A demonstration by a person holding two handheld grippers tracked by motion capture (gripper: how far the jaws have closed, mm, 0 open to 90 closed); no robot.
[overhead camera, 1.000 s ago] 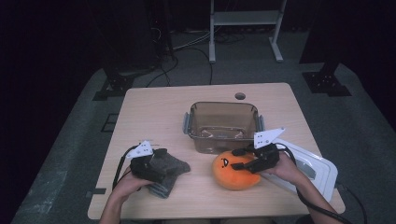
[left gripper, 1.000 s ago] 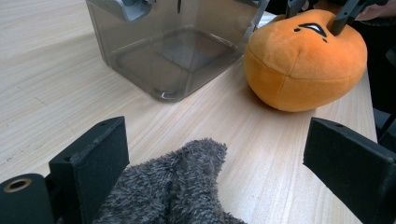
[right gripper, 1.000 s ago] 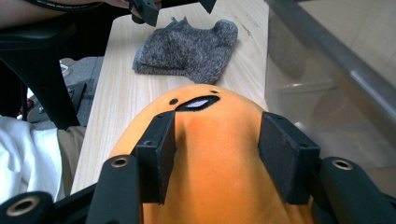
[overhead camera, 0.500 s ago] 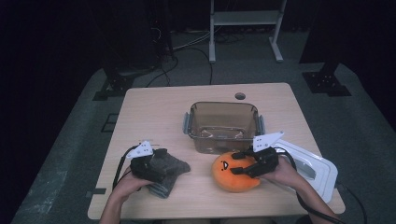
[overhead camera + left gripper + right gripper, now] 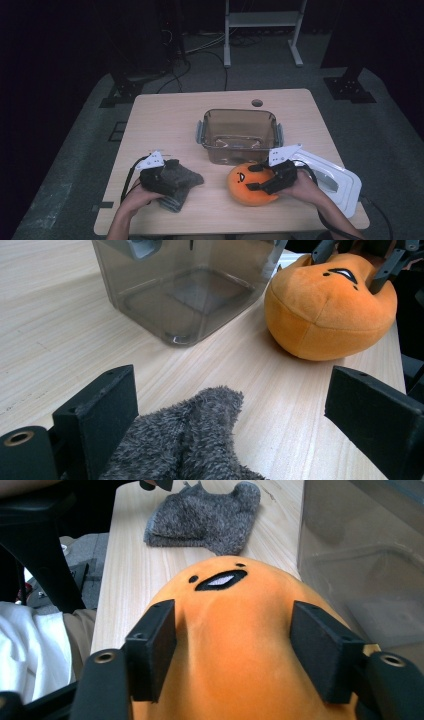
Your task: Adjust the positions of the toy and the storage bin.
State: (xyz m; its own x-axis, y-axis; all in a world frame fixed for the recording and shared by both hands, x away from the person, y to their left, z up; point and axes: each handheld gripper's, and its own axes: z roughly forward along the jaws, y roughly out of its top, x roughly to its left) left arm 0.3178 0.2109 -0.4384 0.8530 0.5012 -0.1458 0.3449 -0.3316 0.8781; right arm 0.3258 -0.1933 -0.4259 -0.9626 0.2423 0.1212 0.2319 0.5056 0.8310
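Orange plush toy (image 5: 251, 184) lies on the near right part of the wooden table (image 5: 165, 112) in the high view, just in front of the clear plastic bin (image 5: 238, 134) that stands at the table's middle. The right gripper (image 5: 255, 177) reaches over the toy from the right, one jaw on either side of its top; the jaws have just been opening, with the toy between them. To the right of that hand a white lid (image 5: 336, 179) lies flat near the table's edge. On the near left, the left gripper (image 5: 172, 176) sits over a grey fuzzy cloth (image 5: 181, 184) — the person's forearms come in from the near edge.

In the left gripper view, the two black jaws stand spread wide, and the grey cloth (image 5: 187, 440) lies between them without either pad pressing on it. Farther off, the bin (image 5: 185, 285) stands on the wood, and to its right the plush toy (image 5: 327, 310) rests on the table, the other gripper's black fingers at its top.

In the right gripper view, the toy (image 5: 240, 645) bulges up between the jaws, its small dark eyes and mouth facing away. The pads stand beside its flanks — close on each side, but not denting the plush. Beyond it the cloth (image 5: 207, 517) lies on the table, and the bin's wall (image 5: 365, 555) rises at the right.
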